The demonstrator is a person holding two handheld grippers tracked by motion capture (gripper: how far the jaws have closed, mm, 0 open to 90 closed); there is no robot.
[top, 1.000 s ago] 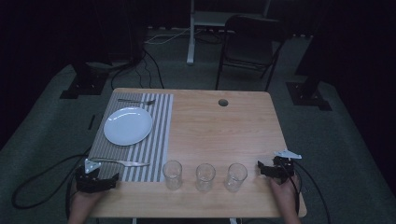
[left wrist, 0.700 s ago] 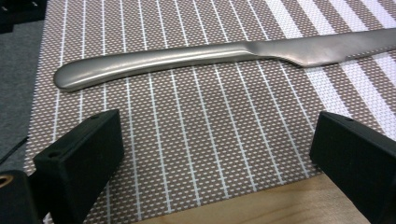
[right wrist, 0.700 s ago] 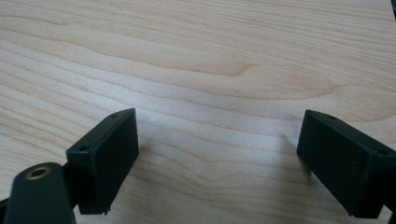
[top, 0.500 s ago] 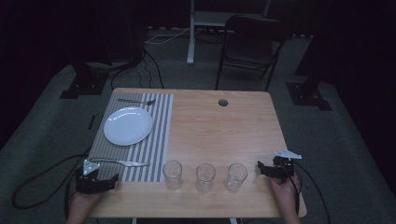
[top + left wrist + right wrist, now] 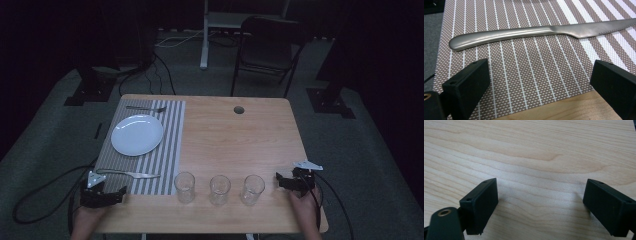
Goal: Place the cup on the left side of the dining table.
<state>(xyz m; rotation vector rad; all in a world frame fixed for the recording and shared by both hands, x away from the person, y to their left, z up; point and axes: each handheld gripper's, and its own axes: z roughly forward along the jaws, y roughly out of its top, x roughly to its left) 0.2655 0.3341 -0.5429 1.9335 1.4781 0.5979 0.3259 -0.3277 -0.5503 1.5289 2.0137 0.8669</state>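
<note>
One knife (image 5: 541,32) of dull brushed steel lies flat on the striped woven placemat (image 5: 524,72), just beyond the left gripper (image 5: 119,194), whose jaws stand wide apart and hold nothing. Its rounded handle narrows into a thin blade. At the table's (image 5: 230,135) near right edge the right gripper (image 5: 280,181) rests, jaws spread over bare wood. Three clear glasses (image 5: 219,189) stand between them.

No visible change: both tools and tableware unmoved.
</note>
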